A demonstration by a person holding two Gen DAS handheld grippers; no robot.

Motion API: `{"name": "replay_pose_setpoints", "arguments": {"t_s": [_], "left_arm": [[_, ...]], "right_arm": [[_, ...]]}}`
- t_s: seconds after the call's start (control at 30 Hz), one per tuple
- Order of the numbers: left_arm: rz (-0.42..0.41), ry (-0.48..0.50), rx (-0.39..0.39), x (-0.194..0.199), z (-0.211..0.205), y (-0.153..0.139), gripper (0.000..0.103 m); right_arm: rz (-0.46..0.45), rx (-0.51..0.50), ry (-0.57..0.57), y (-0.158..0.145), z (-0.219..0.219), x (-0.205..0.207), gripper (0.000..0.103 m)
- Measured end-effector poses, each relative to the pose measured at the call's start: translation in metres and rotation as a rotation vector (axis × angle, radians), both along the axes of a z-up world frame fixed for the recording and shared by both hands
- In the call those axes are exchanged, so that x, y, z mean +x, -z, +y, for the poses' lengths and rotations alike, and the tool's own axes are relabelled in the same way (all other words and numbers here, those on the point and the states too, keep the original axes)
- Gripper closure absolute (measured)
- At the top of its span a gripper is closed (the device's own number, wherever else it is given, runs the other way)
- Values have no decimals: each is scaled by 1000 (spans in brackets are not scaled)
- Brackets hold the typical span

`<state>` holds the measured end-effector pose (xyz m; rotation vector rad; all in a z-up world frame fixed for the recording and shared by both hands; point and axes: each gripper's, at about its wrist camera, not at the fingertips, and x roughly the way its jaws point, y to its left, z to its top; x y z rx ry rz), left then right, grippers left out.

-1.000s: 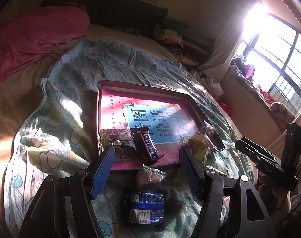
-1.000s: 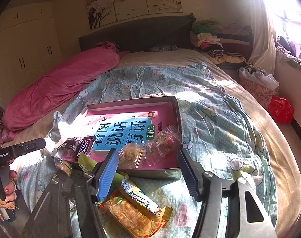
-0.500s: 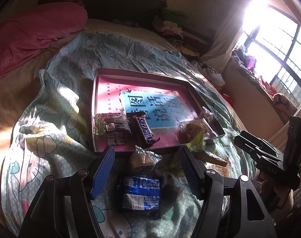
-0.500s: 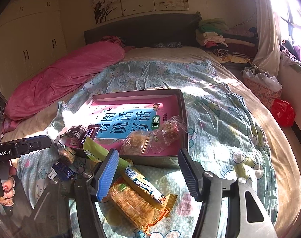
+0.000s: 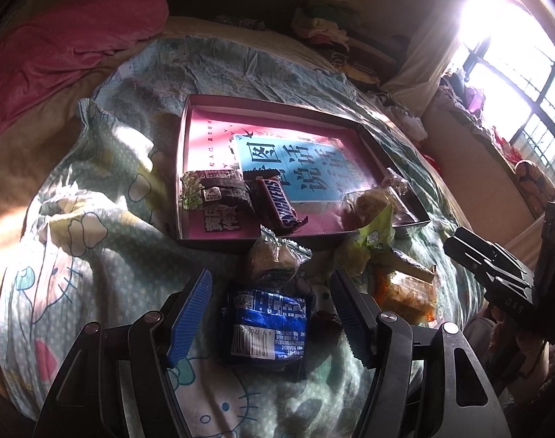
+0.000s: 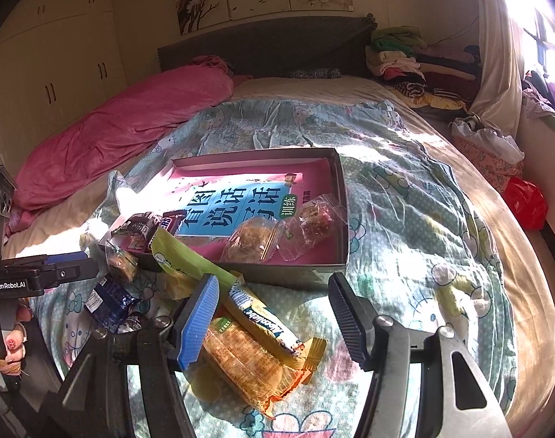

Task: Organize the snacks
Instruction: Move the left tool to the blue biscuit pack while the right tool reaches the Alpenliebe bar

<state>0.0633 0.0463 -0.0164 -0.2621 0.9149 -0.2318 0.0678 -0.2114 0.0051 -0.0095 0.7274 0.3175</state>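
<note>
One blue snack packet [image 5: 268, 325] is lying on the bed between the apart jaws of the left hand-held gripper [image 5: 270, 314], untouched; one box [image 5: 274, 104] beyond is holding four snacks. Right hand-held gripper [image 6: 274, 314] is tilting downward, jaws apart.

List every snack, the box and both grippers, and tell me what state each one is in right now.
Box: open, on the bed.
Snickers bar: in the box.
Two clear-wrapped pastries: in the box.
Blue packet: on the quilt, between open fingers.
Orange cracker pack: on the quilt.
Left gripper: open.
Right gripper: open.
</note>
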Motion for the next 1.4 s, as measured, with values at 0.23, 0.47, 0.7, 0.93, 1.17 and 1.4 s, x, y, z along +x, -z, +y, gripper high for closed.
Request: {"name": "replay_pose_setpoints", "arguments": {"t_s": [0.23, 0.47, 0.7, 0.93, 1.17, 1.4], "left_arm": [[32, 6, 20, -4, -4, 7, 34], [65, -2, 28, -7, -4, 13, 34], [95, -5, 39, -11, -4, 20, 34], [121, 12, 56, -12, -11, 25, 34], [136, 20, 71, -11, -16, 30, 34], [143, 25, 78, -10, -18, 33, 34]], "right_arm": [[30, -1, -4, 7, -2, 2, 41], [58, -16, -24, 15, 1, 3, 41], [83, -26, -49, 22, 2, 6, 41], [120, -64, -81, 33, 6, 11, 41], [151, -111, -105, 44, 12, 17, 41], [183, -111, -105, 50, 12, 30, 41]]}}
